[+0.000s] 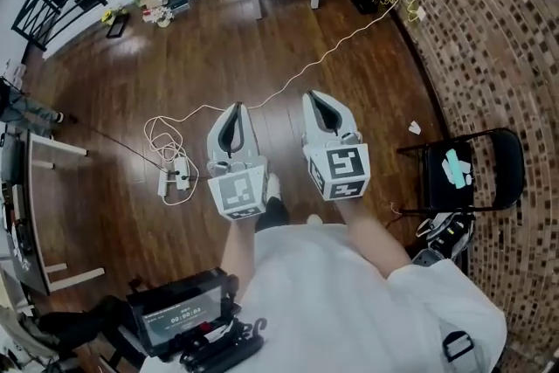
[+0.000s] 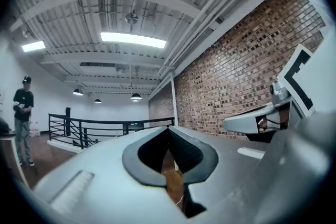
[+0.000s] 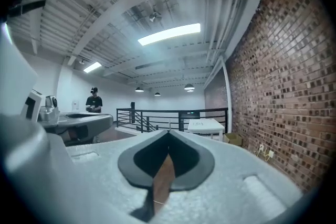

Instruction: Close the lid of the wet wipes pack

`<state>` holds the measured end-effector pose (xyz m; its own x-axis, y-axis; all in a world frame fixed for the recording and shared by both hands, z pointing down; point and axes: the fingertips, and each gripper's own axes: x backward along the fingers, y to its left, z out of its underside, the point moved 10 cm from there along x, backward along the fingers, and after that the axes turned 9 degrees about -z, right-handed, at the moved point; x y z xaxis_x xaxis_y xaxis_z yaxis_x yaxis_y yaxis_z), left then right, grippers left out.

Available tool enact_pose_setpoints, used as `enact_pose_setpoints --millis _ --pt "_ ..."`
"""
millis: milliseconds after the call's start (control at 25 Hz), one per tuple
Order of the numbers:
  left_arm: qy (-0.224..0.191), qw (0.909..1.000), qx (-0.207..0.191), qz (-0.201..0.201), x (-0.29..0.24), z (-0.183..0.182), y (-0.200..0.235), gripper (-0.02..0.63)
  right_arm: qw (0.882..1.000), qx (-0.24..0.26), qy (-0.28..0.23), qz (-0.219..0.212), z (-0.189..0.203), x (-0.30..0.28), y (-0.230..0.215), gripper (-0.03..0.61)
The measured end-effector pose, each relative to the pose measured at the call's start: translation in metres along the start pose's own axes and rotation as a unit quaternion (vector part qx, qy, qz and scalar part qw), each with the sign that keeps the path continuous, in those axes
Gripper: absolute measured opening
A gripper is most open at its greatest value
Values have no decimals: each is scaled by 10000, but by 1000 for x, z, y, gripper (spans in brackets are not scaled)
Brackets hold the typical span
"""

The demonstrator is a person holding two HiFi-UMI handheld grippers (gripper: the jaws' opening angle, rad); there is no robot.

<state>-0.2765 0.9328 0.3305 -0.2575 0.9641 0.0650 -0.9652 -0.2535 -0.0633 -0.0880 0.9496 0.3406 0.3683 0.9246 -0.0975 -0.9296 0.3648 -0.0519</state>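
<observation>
Left gripper, right gripper — level, side by side — fingers together.

No legible text, small screen low in the head view — digits too blurred to read

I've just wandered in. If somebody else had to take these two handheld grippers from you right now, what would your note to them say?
Left gripper: shut, empty, held level over the wooden floor.
Right gripper: shut, empty, close beside the left one.
Job's thing: nothing near either gripper. A pale teal item on the black folding chair at the right may be the wipes pack; it is too small to tell, and no lid can be made out.
Done: nothing visible.
Left: go to the pack, check the lid, press it shut.
</observation>
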Motion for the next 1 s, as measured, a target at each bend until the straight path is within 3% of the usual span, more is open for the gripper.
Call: enact_pose_setpoints --millis 160,280,400,800,1000 --pt "243 9990 7 369 -68 26 37 15 9996 179 -102 180 -17 -64 -8 -11" --pt "589 9982 -74 101 -99 41 79 15 9996 245 -12 138 -16 -105 10 -11" --pt "501 9987 -25 -87 -113 52 104 15 9993 329 102 110 -3 -128 24 -11" --pt "657 9960 263 537 -189 64 101 15 9988 298 366 112 -7 -201 -7 -11" --pt "435 9979 282 383 -237 66 84 14 9992 229 298 -116 -3 -241 -60 -11"
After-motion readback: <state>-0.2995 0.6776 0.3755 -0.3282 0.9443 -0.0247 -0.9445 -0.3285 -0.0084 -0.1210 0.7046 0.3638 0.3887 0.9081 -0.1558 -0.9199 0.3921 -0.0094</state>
